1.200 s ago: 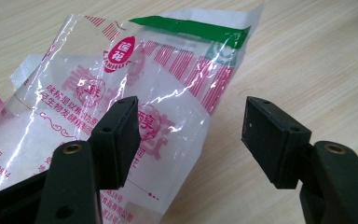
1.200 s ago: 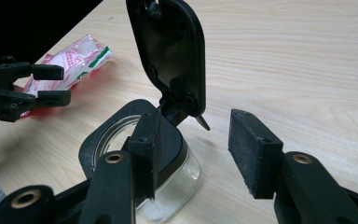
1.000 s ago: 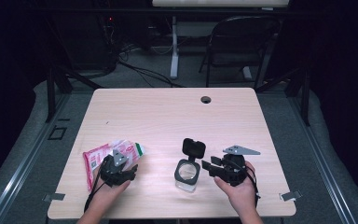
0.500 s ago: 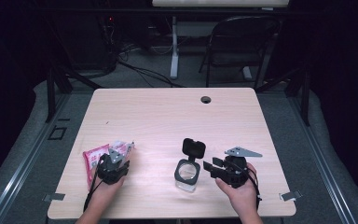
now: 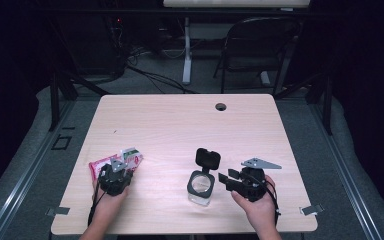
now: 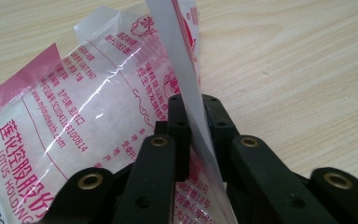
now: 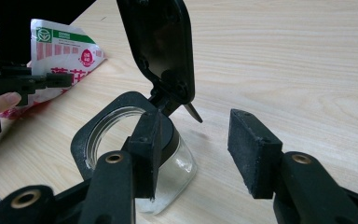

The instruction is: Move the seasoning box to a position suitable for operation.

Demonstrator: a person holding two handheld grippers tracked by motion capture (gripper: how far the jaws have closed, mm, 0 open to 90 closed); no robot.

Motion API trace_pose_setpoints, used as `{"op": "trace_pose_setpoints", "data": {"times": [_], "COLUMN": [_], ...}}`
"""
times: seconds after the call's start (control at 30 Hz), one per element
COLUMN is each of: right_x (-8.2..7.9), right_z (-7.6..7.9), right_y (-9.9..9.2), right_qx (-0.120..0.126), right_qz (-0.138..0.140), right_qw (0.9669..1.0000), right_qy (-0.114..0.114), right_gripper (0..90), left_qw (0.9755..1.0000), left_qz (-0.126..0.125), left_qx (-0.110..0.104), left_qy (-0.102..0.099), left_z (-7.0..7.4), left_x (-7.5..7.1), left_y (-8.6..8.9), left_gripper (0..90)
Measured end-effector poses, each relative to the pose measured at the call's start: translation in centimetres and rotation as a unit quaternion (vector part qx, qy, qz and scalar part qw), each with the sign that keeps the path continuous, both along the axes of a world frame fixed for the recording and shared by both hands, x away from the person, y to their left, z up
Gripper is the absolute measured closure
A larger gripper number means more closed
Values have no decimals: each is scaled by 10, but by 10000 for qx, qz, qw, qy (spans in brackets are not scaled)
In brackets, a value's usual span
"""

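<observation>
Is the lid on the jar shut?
No, the black lid stands flipped up on its hinge, and the round mouth of the jar is open beneath it.

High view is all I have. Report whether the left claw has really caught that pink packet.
Observer: Yes. The left claw has just been closing, and its pads now pinch a raised clear flap of the packet.
Operator: Read me the packet's print.
Observer: Red Chinese characters, plus "LOTUS" near the pink edge.
Operator: Now check the right claw.
Observer: The right claw stands open at the glass jar. One pad is in front of the glass, the other is well off to the side, and neither presses anything.
</observation>
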State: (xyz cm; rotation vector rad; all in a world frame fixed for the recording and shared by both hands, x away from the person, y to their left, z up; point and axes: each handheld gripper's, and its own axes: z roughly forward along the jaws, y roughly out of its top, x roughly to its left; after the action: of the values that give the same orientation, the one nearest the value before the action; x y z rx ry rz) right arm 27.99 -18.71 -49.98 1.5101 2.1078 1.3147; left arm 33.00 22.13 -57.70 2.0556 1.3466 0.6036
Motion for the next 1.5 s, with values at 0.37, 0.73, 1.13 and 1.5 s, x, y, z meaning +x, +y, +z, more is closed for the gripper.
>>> {"op": "trace_pose_setpoints", "data": {"times": [0.37,0.73,1.13,1.5], "right_x": [0,0,0,2], "right_z": [-1,0,2,1], "right_y": [-2,-5,-5,-4], "right_qx": [23,66,104,137], "right_qz": [-45,-82,-54,-40], "right_qw": [10000,9999,9999,9999], "right_qy": [-21,-29,-61,-76], "right_gripper": [550,551,552,556], "left_qw": [9999,9995,9990,9942], "left_qz": [-48,11,4,77], "left_qx": [-126,-230,-102,-266], "left_qy": [-35,-192,-437,-1043], "left_z": [6,29,65,144], "left_x": [-1,-7,-13,-18], "left_y": [6,20,34,64], "left_gripper": [900,900,900,900]}}
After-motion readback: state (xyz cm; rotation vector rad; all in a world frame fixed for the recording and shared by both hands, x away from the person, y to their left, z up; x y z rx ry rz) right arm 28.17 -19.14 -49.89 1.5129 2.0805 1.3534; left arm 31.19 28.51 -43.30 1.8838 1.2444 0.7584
